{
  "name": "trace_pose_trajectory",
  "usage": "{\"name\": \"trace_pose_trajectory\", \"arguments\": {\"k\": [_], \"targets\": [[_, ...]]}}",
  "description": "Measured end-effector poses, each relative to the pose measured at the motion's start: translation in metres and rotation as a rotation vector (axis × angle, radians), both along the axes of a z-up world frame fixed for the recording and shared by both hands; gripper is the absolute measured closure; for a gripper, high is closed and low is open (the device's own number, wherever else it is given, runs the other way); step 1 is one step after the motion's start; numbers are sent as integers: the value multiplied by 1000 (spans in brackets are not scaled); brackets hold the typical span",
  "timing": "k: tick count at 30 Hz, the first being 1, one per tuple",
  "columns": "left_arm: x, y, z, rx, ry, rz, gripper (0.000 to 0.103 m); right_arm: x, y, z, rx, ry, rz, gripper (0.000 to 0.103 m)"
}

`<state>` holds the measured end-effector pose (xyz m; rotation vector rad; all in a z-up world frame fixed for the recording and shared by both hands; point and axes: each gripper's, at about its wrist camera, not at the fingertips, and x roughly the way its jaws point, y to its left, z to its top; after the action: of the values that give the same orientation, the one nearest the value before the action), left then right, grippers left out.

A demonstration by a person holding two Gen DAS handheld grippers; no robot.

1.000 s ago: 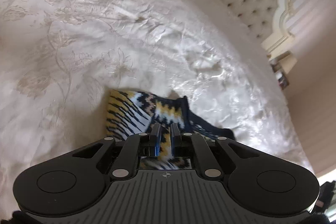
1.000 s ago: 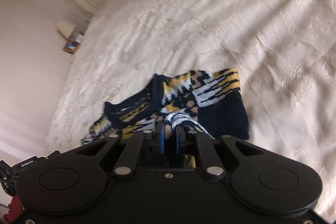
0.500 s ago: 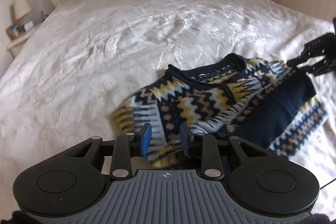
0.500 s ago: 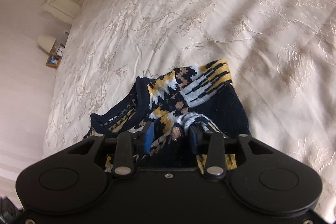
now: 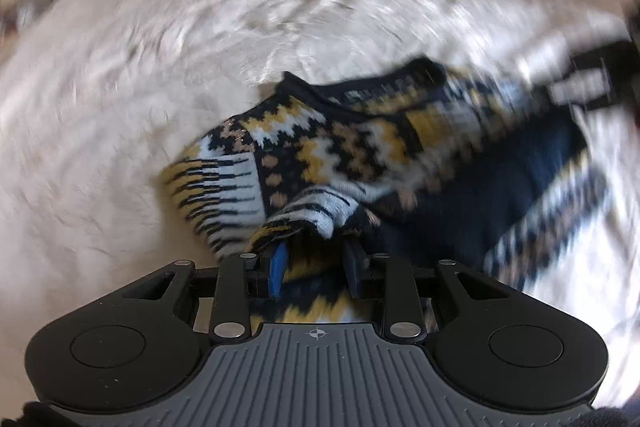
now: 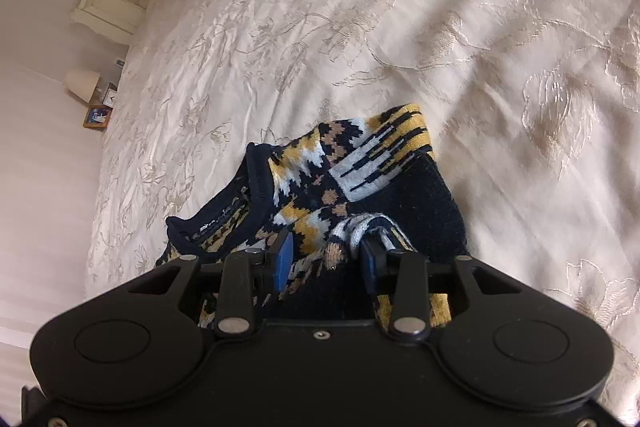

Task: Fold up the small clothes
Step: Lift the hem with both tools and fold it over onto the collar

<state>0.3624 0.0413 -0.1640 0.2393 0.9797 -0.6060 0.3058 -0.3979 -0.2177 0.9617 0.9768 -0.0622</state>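
Both sets of tongs, left gripper (image 5: 316, 263) and right gripper (image 6: 326, 259), stand spread over the patterned knit sweater (image 6: 360, 179). To my eye, a loose cuff snagging on a finger could drag the fold apart across the bedspread (image 6: 360, 27).

Blurred patterned sweater (image 5: 340, 155) on white bedspread (image 5: 140, 87), between parted left hand-held gripper (image 5: 316, 267) fingers.

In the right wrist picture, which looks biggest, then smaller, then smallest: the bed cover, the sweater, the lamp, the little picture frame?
1. bed cover
2. sweater
3. lamp
4. picture frame

The lamp and frame sit far away, so they may only look tiny.
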Motion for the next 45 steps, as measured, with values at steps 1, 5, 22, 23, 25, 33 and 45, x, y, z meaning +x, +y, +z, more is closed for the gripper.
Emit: {"name": "trace_pose_trajectory", "arguments": {"k": [1, 5, 22, 23, 25, 33, 45], "targets": [[13, 4, -2, -63, 51, 70, 74, 1, -1, -1, 5, 4, 0, 55], [65, 32, -16, -301, 221, 382, 74, 6, -6, -5, 33, 23, -8, 53], [7, 14, 11, 41, -34, 134, 74, 6, -21, 8, 23, 40, 53, 34], [-5, 13, 11, 48, -38, 124, 74, 2, -22, 13, -13, 30, 58, 31], [-25, 10, 9, 55, -42, 106, 74, -4, -21, 23, -119, 16, 83, 31], [-62, -12, -14, 89, -28, 50, 74, -41, 41, 43, -532, -53, 407, 76], [-41, -46, -28, 111, -38, -32, 74, -51, 97, 16, -608, -39, 598, 76]]}}
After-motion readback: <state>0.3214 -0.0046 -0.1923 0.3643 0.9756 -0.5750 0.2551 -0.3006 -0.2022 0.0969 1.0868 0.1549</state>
